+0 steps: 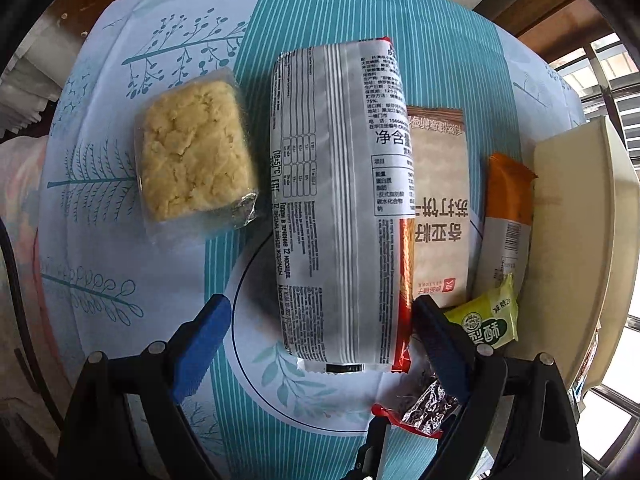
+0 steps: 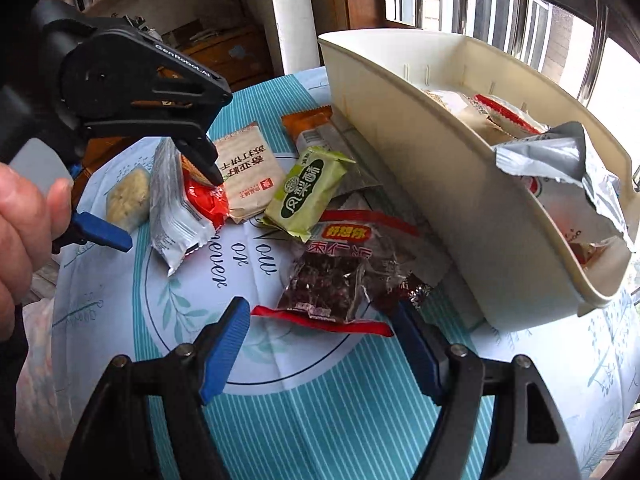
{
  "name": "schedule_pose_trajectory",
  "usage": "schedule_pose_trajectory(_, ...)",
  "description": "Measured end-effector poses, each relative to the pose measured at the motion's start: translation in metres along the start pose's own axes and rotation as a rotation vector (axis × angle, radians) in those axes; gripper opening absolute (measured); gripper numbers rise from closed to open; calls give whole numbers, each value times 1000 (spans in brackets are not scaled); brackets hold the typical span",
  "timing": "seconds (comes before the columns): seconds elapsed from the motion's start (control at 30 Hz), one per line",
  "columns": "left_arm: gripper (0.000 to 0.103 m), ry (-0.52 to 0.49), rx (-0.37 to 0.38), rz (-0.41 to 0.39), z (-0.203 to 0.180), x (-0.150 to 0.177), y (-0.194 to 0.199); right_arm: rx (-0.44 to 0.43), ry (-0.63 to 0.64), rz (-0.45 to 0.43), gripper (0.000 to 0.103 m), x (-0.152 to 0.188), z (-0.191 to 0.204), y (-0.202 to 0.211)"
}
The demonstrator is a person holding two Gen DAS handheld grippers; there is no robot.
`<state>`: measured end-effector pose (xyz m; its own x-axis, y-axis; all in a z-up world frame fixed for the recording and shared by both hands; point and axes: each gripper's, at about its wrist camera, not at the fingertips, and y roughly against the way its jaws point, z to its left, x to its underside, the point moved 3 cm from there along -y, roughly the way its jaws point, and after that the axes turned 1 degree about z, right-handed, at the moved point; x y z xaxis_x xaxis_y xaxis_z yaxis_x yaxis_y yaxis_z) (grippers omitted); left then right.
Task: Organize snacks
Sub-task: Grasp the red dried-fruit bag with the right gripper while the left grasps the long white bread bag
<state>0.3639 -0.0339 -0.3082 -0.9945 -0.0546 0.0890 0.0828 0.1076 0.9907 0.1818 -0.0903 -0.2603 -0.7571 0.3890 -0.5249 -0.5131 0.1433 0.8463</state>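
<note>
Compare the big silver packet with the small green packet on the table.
The big silver packet is long and much larger; the small green packet is short and squarish. The silver packet sits between the open fingers of the left gripper, while the green packet lies outside them, nearer the cream bin. The silver packet shows dense small print and tables; the green packet shows a round logo and large characters. Both are sealed and lie on the tablecloth.

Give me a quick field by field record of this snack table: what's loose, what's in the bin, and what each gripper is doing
loose on table: yellow cake, long white pack, beige cracker packet, orange bar, green pastry, dark red date pack
bin: cream bin, already holding several packets
left gripper: open, straddling the long white pack's near end
right gripper: open, facing the dark red date pack
</note>
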Motion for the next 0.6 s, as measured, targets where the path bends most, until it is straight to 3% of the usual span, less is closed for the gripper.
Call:
schedule_pose_trajectory(0.3, 91, -3, 7, -1, -5, -2, -11, 23, 28, -17, 74, 3, 5, -12)
schedule_pose_trajectory(0.47, 80, 9, 38, -12, -3, -3, -17, 8, 23, -24, 70, 3, 2, -11)
schedule_pose_trajectory(0.5, 78, 5, 41, -19, -2, -1, -17, 6, 20, -27, 63, 3, 1, -11)
schedule_pose_trajectory(0.6, 65, -6, 56, -36, -6, -1, -15, -8, 27, -17, 26, 2, 0, -11)
